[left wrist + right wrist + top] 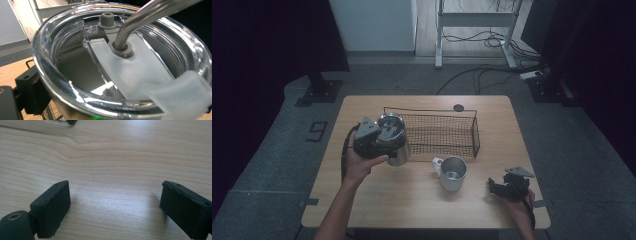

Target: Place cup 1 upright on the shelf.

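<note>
A steel tumbler [399,152] with a clear lid [75,30] is held at the left end of the wire basket, above the table. A bent metal straw [140,20] goes through the lid's grey slider. My left gripper [388,141] is shut on the tumbler; one black finger [27,92] shows against its side below the rim, and the other is hidden behind the tumbler. A steel mug [453,174] with a white handle stands empty mid-table. My right gripper [493,186] rests low at the front right, open, with bare wood between its fingers [53,205].
A black wire basket [475,134] sits across the back middle of the wooden table [412,205], and nothing shows inside it. A small black round disc [458,107] lies behind it. Cables and a desk frame are on the floor beyond the table.
</note>
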A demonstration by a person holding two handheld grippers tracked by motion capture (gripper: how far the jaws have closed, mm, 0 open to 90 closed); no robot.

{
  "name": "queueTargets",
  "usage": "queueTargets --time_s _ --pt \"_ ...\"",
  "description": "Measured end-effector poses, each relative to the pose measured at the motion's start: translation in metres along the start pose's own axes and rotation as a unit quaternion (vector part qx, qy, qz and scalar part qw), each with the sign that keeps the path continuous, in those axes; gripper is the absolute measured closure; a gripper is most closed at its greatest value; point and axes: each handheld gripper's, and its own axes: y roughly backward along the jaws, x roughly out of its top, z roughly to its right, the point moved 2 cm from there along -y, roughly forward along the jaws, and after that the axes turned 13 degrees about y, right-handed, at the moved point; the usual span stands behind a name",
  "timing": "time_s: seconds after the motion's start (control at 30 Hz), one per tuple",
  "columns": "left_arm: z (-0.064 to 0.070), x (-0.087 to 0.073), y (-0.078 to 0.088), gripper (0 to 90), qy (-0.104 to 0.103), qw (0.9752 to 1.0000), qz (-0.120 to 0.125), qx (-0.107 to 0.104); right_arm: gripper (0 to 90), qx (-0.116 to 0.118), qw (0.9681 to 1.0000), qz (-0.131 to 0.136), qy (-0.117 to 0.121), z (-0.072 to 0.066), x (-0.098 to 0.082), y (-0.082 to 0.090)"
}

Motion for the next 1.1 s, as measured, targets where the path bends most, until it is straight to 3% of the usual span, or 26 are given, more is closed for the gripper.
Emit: queueTargets --time_s 0.67,1.1 --pt "-0.001 0.016 -0.008 3.8 0.002 1.0000 0.002 0.002 9.2 0.001 1.0000 -0.001 0.001 0.000 0.000 0.000" --pt "-0.011 0.022 -0.018 3.8 0.004 1.0000 0.000 0.003 9.8 0.001 1.0000 -0.001 0.001 0.000 0.000 0.000"
